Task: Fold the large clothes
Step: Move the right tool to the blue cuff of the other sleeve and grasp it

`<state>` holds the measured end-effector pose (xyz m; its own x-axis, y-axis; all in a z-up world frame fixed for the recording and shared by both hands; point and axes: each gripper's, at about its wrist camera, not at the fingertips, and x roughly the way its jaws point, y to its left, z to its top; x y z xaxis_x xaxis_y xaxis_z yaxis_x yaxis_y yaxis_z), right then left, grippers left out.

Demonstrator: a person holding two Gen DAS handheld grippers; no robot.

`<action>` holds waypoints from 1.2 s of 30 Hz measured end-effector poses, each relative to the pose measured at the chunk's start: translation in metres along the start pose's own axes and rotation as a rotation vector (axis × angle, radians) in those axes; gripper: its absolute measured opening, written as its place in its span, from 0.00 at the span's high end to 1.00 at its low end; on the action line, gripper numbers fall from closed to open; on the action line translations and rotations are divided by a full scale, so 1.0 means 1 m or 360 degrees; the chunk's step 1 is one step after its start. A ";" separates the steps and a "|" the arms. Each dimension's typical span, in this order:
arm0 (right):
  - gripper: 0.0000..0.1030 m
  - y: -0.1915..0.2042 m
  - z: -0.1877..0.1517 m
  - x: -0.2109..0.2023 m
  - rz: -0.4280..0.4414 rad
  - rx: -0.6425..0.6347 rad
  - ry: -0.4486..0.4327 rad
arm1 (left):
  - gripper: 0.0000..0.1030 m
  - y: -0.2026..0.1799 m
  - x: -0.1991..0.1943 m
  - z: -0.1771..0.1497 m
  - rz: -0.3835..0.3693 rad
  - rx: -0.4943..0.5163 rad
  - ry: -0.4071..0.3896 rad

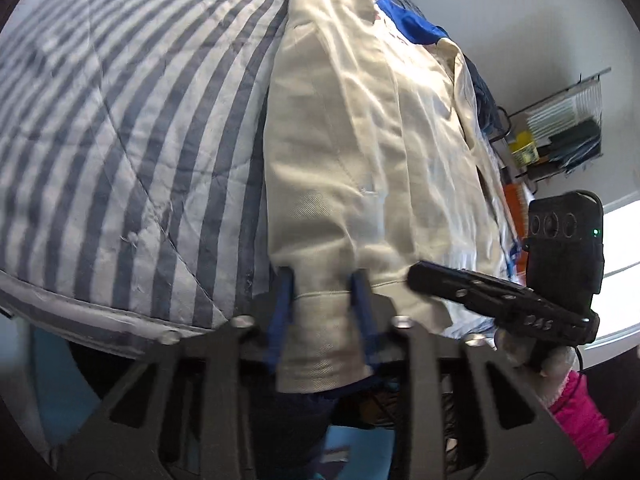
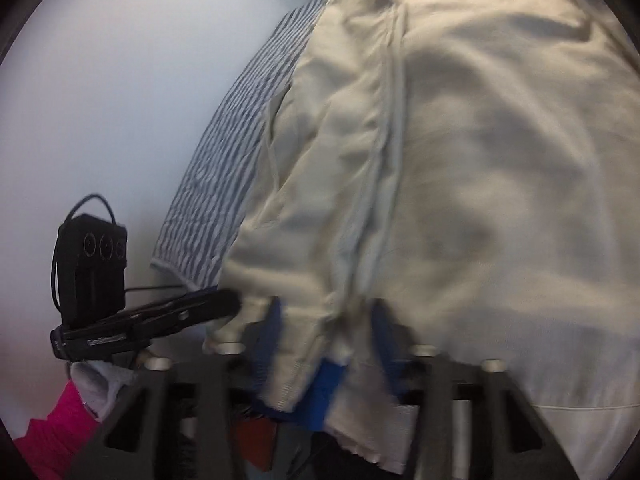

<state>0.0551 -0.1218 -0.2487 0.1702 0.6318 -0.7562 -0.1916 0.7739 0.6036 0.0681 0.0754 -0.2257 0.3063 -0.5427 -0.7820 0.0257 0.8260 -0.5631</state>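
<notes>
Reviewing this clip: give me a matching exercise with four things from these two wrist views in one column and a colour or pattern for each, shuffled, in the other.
Things:
1. garment
2. quilt
3. sleeve on the person's arm
4. gripper fingers

Colours:
A. pink
B. cream
C. blue
D. grey and white stripes

Pairs: 1-B, 2-D, 3-A, 4-C

- Left claw (image 1: pixel 322 288): blue fingers, black frame, silver screws.
- Right claw (image 2: pixel 330 320): same build.
- Pink sleeve (image 1: pixel 580 416), pale glove (image 2: pixel 96 384).
</notes>
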 end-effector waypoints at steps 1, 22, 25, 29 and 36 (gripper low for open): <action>0.79 0.004 -0.002 0.001 -0.0017 -0.0020 -0.0010 | 0.84 -0.006 -0.005 0.000 0.0003 0.0026 -0.0029; 0.57 0.019 -0.018 -0.031 -0.0265 -0.0210 -0.0177 | 0.71 -0.031 -0.033 -0.023 0.0356 0.0369 -0.0243; 0.57 0.008 -0.017 -0.055 -0.0328 -0.0175 -0.0311 | 0.71 -0.043 -0.038 -0.021 0.0300 0.0402 -0.0263; 0.56 -0.009 -0.025 -0.089 -0.0445 -0.0159 -0.0520 | 0.71 -0.063 -0.018 -0.016 0.0234 0.0460 -0.0181; 0.48 -0.058 -0.024 -0.146 -0.0589 0.0006 -0.0682 | 0.71 -0.087 0.033 -0.017 0.0226 0.0542 -0.0031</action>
<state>0.0180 -0.2599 -0.1787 0.6029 0.2783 -0.7477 -0.0412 0.9468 0.3192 0.0603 -0.0172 -0.2070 0.3476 -0.4190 -0.8388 0.2959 0.8979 -0.3259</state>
